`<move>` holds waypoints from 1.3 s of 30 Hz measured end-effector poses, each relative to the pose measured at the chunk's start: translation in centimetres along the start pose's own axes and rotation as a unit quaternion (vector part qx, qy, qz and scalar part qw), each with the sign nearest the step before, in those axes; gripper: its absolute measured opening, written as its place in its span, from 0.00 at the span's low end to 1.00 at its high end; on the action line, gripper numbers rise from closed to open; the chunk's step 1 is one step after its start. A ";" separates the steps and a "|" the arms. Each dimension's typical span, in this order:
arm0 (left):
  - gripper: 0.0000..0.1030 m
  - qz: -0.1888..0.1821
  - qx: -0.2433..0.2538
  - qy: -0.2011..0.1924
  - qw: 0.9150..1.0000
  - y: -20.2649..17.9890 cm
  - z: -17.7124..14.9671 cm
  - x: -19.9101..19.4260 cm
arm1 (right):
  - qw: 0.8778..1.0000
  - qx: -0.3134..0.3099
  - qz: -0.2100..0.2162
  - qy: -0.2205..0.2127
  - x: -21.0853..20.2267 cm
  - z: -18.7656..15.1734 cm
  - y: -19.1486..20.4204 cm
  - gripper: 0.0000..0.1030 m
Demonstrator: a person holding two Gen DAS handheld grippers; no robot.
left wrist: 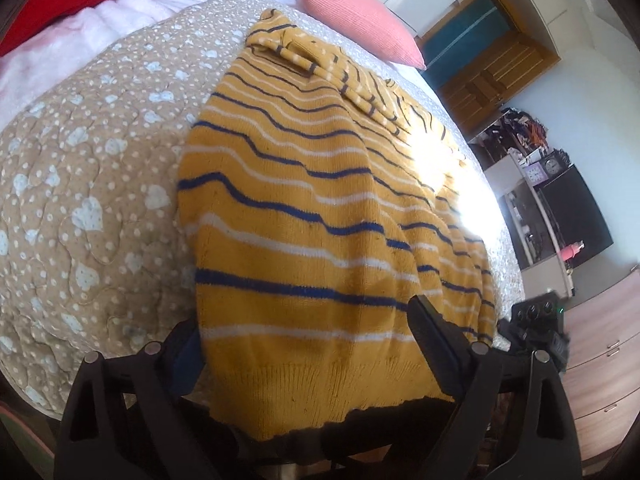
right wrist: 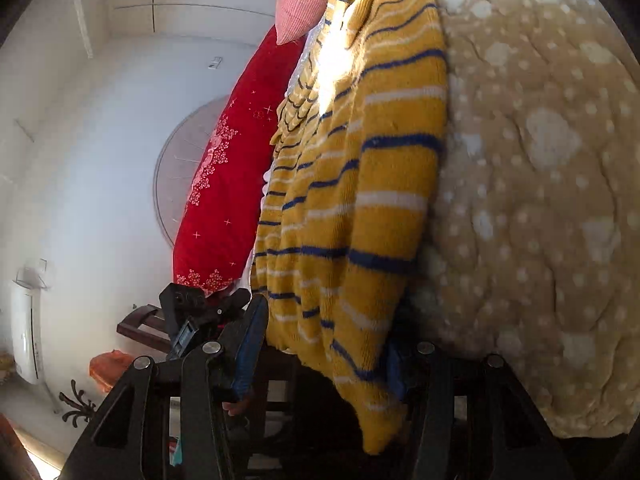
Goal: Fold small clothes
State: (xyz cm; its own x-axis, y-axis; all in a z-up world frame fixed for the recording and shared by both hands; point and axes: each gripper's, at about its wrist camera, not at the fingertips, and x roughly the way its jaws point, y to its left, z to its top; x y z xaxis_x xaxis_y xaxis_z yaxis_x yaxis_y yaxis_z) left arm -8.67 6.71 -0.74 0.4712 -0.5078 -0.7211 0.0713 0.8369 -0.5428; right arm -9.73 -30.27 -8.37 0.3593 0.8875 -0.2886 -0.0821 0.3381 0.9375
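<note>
Mustard-yellow knit with blue and white stripes, the sweater [left wrist: 320,216] lies spread on the tan quilt [left wrist: 92,184] dotted with pale hearts, its ribbed hem hanging over the near edge of the bed. The left gripper [left wrist: 308,348] has its jaws spread wide, one finger each side of the hem, with the cloth between them but not pinched. The right gripper [right wrist: 324,354] likewise stands open around the sweater's lower corner. A pink cushion [left wrist: 360,20] and a red pillow [right wrist: 224,184] rest beyond the garment
</note>
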 end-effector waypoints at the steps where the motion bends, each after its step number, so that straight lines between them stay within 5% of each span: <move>1: 0.88 -0.004 -0.008 0.001 1.000 0.2 0.1 -0.1 | 1.000 0.002 0.001 -0.002 0.0 -0.6 -0.2 0.55; 3: 0.83 -0.006 -0.030 0.002 1.000 0.6 0.3 -0.3 | 1.000 0.006 -0.004 -0.002 -0.1 -1.6 -0.6 0.49; 4: 0.62 0.014 -0.036 0.001 0.999 0.7 0.4 -0.4 | 1.000 0.005 -0.014 -0.001 0.1 -2.2 -0.7 0.45; 5: 0.32 0.048 -0.036 0.001 0.998 0.7 0.4 -0.5 | 1.000 0.003 -0.027 0.001 0.4 -2.6 -0.8 0.27; 6: 0.21 0.078 -0.033 0.003 0.996 0.6 0.4 -0.6 | 0.999 0.000 -0.045 0.005 0.6 -2.8 -0.8 0.10; 9: 0.14 0.047 -0.058 -0.009 0.997 0.4 0.0 -2.2 | 0.999 0.001 -0.054 -0.005 0.0 -2.7 -0.6 0.09; 14: 0.06 0.046 -0.026 -0.043 0.998 -3.0 -2.0 -5.1 | 0.997 -0.057 -0.040 -0.026 -3.2 -3.3 2.7 0.08; 20: 0.06 0.045 0.007 -0.034 0.998 -5.4 -4.5 -5.5 | 0.996 -0.069 -0.025 -0.052 -7.3 -5.3 3.7 0.06; 27: 0.09 0.064 -0.033 -0.033 0.997 -1.9 -4.6 -4.8 | 0.997 -0.020 -0.050 -0.050 -6.6 -5.3 1.0 0.07; 30: 0.38 0.059 -0.055 -0.047 0.996 -0.1 -5.1 -5.7 | 0.997 -0.022 -0.064 -0.046 -6.4 -5.1 1.0 0.07; 32: 0.67 0.049 -0.073 -0.060 0.994 0.9 -5.5 -6.1 | 0.996 -0.024 -0.077 -0.046 -5.4 -4.8 1.5 0.07; 35: 0.78 0.018 -0.083 -0.056 0.995 1.4 -5.8 -5.5 | 0.996 -0.021 -0.081 -0.044 -5.0 -4.8 1.2 0.09; 39: 0.79 0.029 -0.081 -0.024 0.996 1.7 -6.3 -2.2 | 0.995 -0.021 -0.090 -0.036 -4.9 -4.8 0.7 0.09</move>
State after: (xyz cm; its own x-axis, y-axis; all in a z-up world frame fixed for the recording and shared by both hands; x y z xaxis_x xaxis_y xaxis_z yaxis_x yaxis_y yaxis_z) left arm -15.13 7.96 -2.79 0.5130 -0.4459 -0.7335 -0.0979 0.8185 -0.5661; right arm -16.03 -32.85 -7.26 0.4381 0.7867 -0.4349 -0.0487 0.5039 0.8624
